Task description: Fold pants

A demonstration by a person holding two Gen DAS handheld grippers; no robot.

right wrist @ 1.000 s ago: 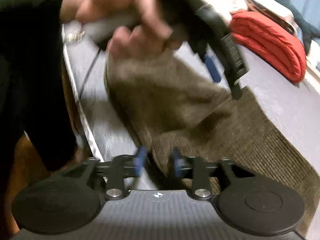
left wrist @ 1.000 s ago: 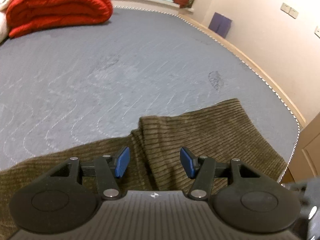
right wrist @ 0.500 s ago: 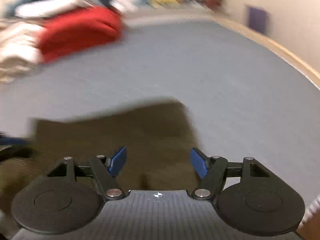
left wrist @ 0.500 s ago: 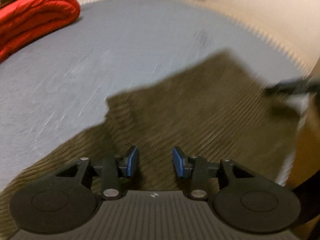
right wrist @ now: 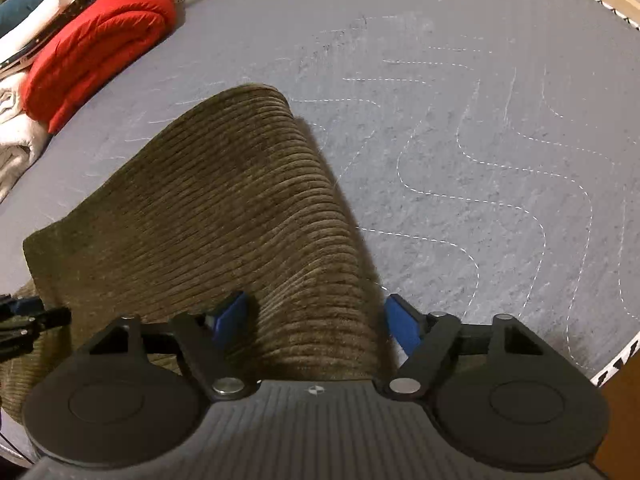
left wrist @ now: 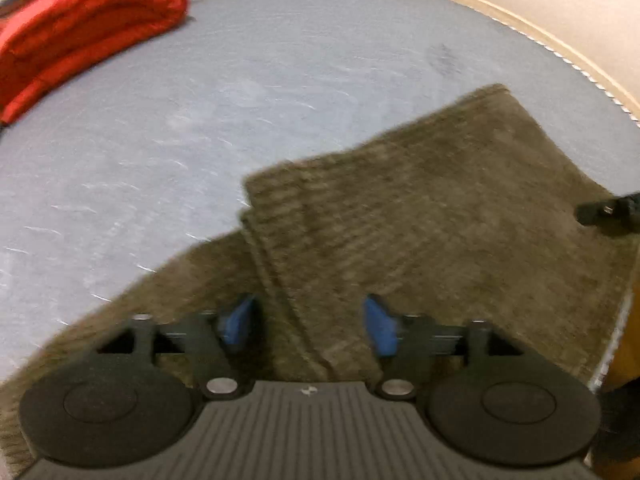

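Olive-brown corduroy pants (left wrist: pixel 420 208) lie folded on the grey quilted mattress (left wrist: pixel 240 72). In the left wrist view my left gripper (left wrist: pixel 310 322) is open, hovering over a fold edge of the pants near the front. In the right wrist view the pants (right wrist: pixel 224 216) stretch away from me, and my right gripper (right wrist: pixel 316 318) is open with its blue pads either side of the near end of the cloth. The tip of the right gripper shows at the right edge of the left wrist view (left wrist: pixel 608 210).
A rolled red duvet (left wrist: pixel 76 36) lies at the far left of the mattress, also in the right wrist view (right wrist: pixel 96 44), with white bedding (right wrist: pixel 12 136) beside it. The mattress edge with wooden frame (left wrist: pixel 560 40) runs along the right.
My left gripper has opened wider over the pants' fold. My right gripper has come down over the near end of the pants and stays open.
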